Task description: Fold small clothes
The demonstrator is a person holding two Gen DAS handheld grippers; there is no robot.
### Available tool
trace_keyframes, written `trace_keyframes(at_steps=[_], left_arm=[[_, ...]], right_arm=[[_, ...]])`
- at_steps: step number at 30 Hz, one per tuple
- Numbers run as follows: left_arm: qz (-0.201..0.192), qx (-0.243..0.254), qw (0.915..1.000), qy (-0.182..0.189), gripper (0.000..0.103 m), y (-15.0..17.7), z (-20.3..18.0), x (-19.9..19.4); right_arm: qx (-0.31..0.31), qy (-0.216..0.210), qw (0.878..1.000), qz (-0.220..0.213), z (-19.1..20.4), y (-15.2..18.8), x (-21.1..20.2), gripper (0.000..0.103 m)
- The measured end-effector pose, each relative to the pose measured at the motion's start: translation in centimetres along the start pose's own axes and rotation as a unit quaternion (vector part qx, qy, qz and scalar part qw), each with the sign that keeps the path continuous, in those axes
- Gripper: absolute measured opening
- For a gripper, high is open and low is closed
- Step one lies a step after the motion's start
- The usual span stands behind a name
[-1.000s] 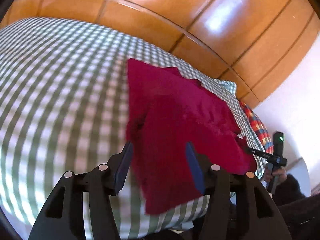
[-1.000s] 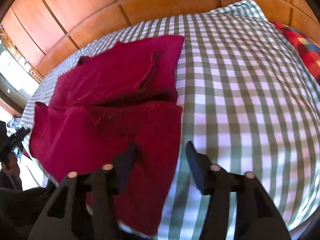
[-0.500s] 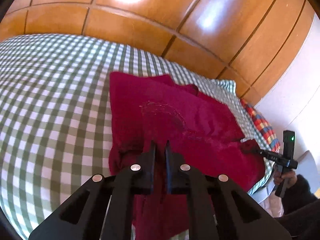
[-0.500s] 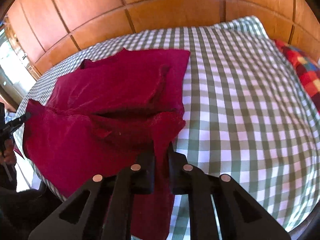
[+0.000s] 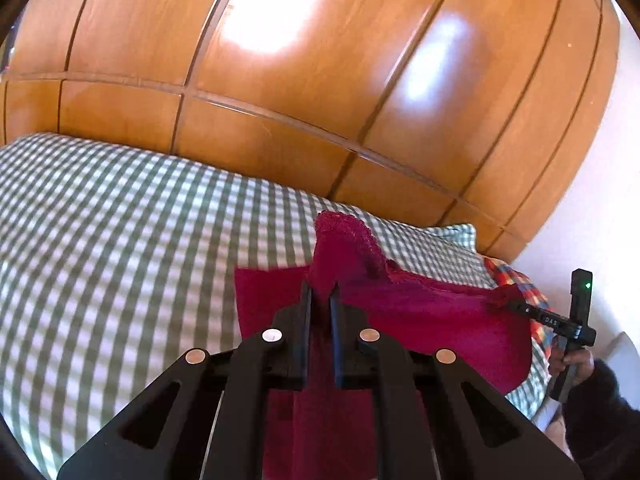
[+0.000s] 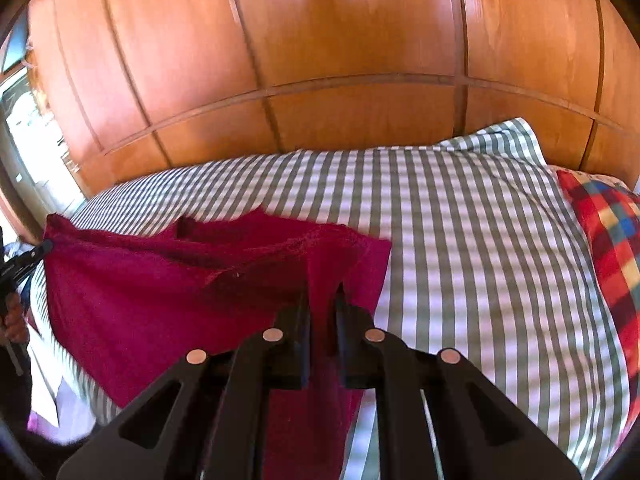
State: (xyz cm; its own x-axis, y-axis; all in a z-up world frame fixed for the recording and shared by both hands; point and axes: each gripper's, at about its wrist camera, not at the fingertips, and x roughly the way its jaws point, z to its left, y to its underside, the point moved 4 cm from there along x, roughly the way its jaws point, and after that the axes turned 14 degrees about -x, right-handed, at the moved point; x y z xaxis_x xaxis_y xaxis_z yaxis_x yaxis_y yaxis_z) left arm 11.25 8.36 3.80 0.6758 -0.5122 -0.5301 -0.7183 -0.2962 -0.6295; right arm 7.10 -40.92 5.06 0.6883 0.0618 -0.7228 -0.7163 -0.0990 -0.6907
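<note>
Left claw (image 5: 321,294) and right claw (image 6: 323,300) each pinch the red garment (image 6: 160,292)

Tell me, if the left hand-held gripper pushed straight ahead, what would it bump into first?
Probably the checked bedcover just beyond the red garment that the left hand-held gripper already pinches; depth is hard to judge.

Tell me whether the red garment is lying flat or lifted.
Partly lifted: both tongs pinch the red garment, raising its near edge; the rest lies on the checked bedcover.
</note>
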Motion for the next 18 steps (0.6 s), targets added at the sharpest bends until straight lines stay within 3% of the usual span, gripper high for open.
trace_keyframes(at_steps=[7,12,15,16,17,18], left_arm=[[0.032,-0.005,0.9978,-0.058,0.007,-3.3,2.0,7.7],[0.074,-0.022,0.9906,-0.113,0.007,-2.9,5.2,13.4],[0.104,-0.030,0.9851,-0.134,0.007,-1.7,6.6,15.9],[0.107,-0.029,0.9843,-0.137,0.007,-1.5,6.7,16.1],[0.108,-0.034,0.9841,-0.137,0.010,-1.4,6.7,16.0],[0.110,-0.049,0.9846,-0.126,0.012,-1.4,7.0,15.6]], right_arm=[[0.022,0.017,0.999,0.042,-2.2,-3.3,7.9,0.008],[0.035,0.025,0.993,0.112,-3.0,-1.4,13.8,0.008],[0.054,0.015,0.992,0.111,-3.4,-0.9,14.2,0.010],[0.062,0.014,0.992,0.107,-3.6,-0.8,13.8,0.016],[0.066,0.016,0.992,0.105,-3.8,-0.8,13.4,0.031],[0.071,0.016,0.992,0.100,-4.0,-0.6,12.7,0.038]])
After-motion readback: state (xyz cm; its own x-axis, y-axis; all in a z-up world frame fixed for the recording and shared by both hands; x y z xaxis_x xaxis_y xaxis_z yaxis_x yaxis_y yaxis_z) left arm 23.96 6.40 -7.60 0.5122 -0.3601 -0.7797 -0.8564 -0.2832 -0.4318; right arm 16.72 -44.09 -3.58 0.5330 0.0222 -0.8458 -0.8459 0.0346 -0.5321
